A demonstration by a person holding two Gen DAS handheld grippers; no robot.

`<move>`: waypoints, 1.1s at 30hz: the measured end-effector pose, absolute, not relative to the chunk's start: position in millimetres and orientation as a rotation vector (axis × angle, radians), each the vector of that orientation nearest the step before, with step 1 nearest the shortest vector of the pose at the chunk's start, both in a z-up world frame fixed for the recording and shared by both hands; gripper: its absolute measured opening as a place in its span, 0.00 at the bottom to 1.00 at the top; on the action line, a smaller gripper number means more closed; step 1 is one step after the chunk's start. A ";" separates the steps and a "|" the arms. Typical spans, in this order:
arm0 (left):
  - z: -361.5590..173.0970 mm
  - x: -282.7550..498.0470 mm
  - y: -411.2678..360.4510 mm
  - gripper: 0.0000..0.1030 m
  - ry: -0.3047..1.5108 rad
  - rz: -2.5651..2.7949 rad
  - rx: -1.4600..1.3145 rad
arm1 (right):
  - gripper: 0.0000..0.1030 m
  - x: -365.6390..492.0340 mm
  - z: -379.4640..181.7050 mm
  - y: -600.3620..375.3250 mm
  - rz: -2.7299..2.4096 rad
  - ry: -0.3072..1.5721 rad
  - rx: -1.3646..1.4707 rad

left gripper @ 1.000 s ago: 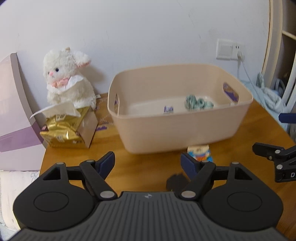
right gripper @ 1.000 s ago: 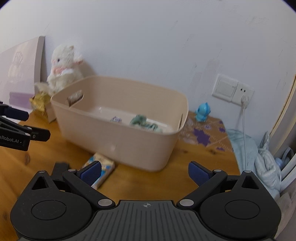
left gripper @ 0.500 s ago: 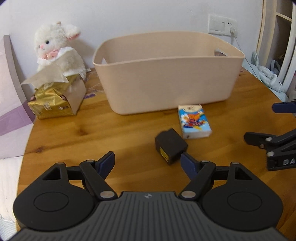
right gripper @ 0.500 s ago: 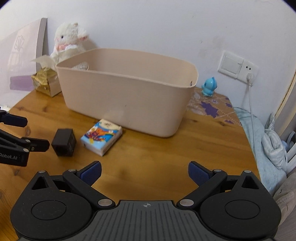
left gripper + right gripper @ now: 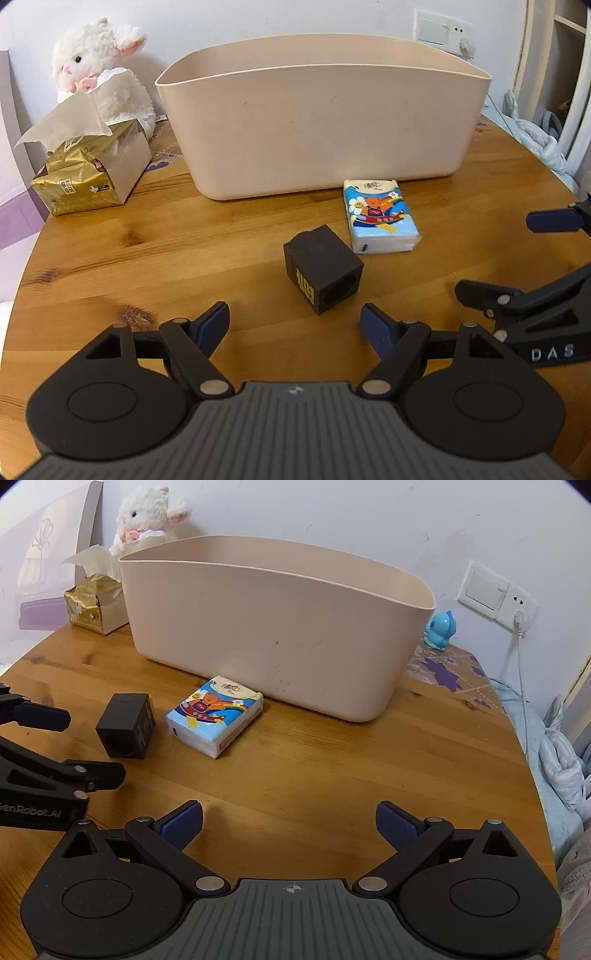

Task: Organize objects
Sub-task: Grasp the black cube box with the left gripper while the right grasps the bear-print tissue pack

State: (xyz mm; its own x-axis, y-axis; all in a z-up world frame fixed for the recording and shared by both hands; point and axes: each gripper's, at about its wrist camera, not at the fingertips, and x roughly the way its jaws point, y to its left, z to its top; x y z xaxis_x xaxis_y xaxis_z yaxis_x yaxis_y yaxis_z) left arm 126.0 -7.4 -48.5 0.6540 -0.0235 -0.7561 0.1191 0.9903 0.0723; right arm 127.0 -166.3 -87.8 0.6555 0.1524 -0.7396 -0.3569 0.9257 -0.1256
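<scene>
A black cube (image 5: 322, 268) with a round hole lies on the wooden table, just ahead of my open, empty left gripper (image 5: 295, 325). A colourful tissue packet (image 5: 380, 216) lies to its right, in front of the beige bin (image 5: 321, 122). In the right wrist view the cube (image 5: 127, 725) and the packet (image 5: 214, 716) sit ahead to the left, before the bin (image 5: 277, 627). My right gripper (image 5: 290, 821) is open and empty over bare table. The bin's inside is hidden.
A gold tissue box (image 5: 88, 173) and a white plush lamb (image 5: 103, 70) stand left of the bin. A small blue figure (image 5: 439, 631) stands right of it, near a wall socket (image 5: 495, 590). The table edge (image 5: 532, 775) curves away on the right, with bedding beyond.
Both grippers have dropped from above the bin to low over the table and drawn back. The cube and packet now lie in plain view ahead. Both stay open.
</scene>
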 end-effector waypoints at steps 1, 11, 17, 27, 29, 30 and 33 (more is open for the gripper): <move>-49.3 128.1 -7.3 0.77 0.850 -0.072 0.115 | 0.99 127.7 -88.4 -165.4 0.292 0.805 -0.273; -53.2 148.8 3.3 0.77 0.836 -0.019 0.036 | 0.99 143.1 -95.3 -150.0 0.294 0.807 -0.293; -54.1 155.4 12.6 0.77 0.823 -0.015 0.034 | 0.99 150.0 -95.8 -141.2 0.308 0.805 -0.283; -54.8 169.7 31.9 0.80 0.799 0.005 0.044 | 1.00 163.7 -99.1 -125.6 0.314 0.806 -0.236; -56.2 173.2 35.8 0.85 0.798 0.001 0.037 | 1.00 168.1 -100.2 -122.3 0.311 0.811 -0.214; -57.0 174.7 38.0 0.87 0.797 -0.005 0.027 | 1.00 170.1 -101.2 -121.0 0.311 0.813 -0.200; -59.7 180.2 45.0 0.90 0.788 -0.025 0.003 | 1.00 173.6 -103.5 -117.4 0.308 0.812 -0.171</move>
State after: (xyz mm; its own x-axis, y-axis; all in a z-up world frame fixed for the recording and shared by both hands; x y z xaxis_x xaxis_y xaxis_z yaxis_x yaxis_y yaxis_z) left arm 180.2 45.0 -59.7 0.7050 -0.0211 -0.7089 0.0234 0.9997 -0.0065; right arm 173.6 -117.4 -103.5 0.6466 0.2044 -0.7349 -0.3344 0.9419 -0.0322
